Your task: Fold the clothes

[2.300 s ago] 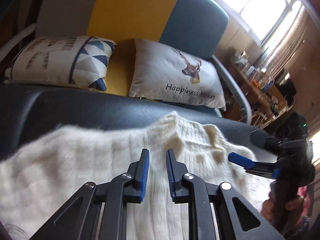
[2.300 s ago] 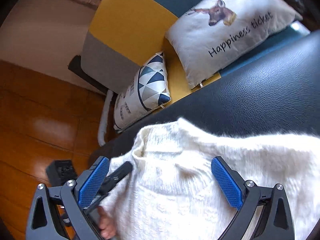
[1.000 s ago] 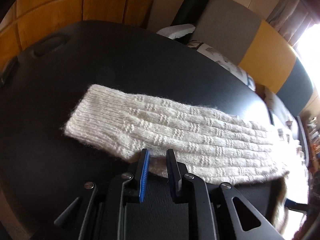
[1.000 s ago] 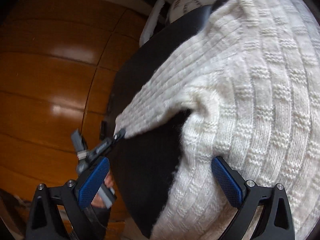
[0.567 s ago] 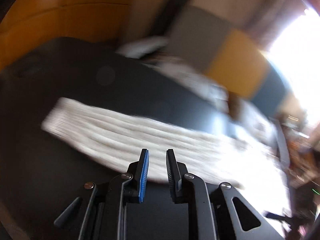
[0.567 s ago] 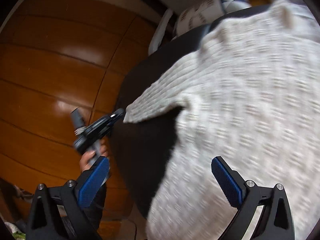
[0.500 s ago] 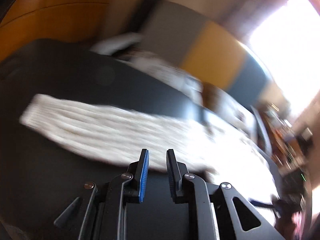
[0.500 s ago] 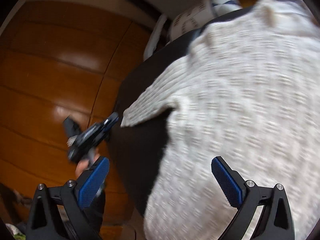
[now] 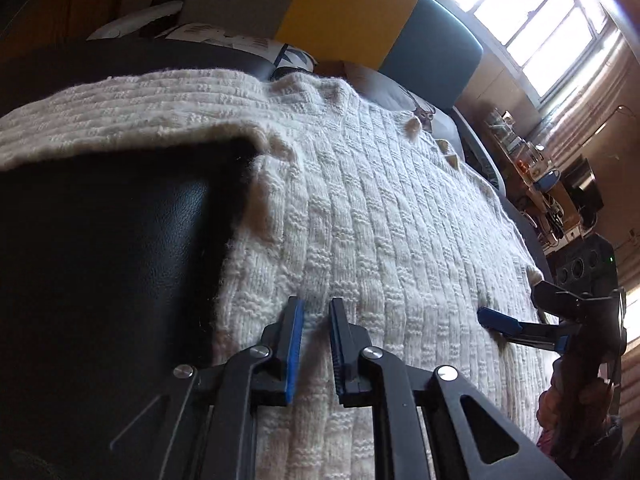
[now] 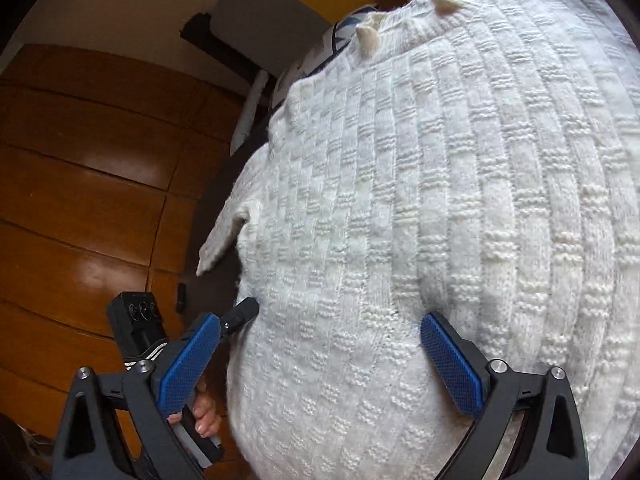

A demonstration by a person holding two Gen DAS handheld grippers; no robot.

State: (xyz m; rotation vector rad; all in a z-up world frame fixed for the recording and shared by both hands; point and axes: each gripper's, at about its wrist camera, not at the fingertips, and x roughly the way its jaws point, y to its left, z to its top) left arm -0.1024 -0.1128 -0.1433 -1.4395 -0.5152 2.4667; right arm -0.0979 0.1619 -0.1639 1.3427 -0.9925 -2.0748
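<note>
A cream knitted sweater (image 9: 400,208) lies spread flat on a black leather surface (image 9: 104,248), one sleeve (image 9: 120,116) stretched out to the left. My left gripper (image 9: 315,312) hovers over the sweater's near hem, its jaws a narrow gap apart with no cloth between them. My right gripper (image 10: 320,336) is wide open over the sweater body (image 10: 460,200), near the hem; it also shows in the left wrist view (image 9: 516,312) at the right edge. The left gripper's tip (image 10: 244,312) shows at the sweater's side edge.
A sofa with a yellow and blue back (image 9: 360,12) and printed cushions (image 9: 248,44) stands behind the black surface. A cluttered shelf (image 9: 548,184) is at the far right under a bright window. Wooden floor (image 10: 80,200) lies to the left.
My left gripper swung from the sleeve end across to the sweater's near hem. My right gripper shifted over the body; both views are now steady and sharp.
</note>
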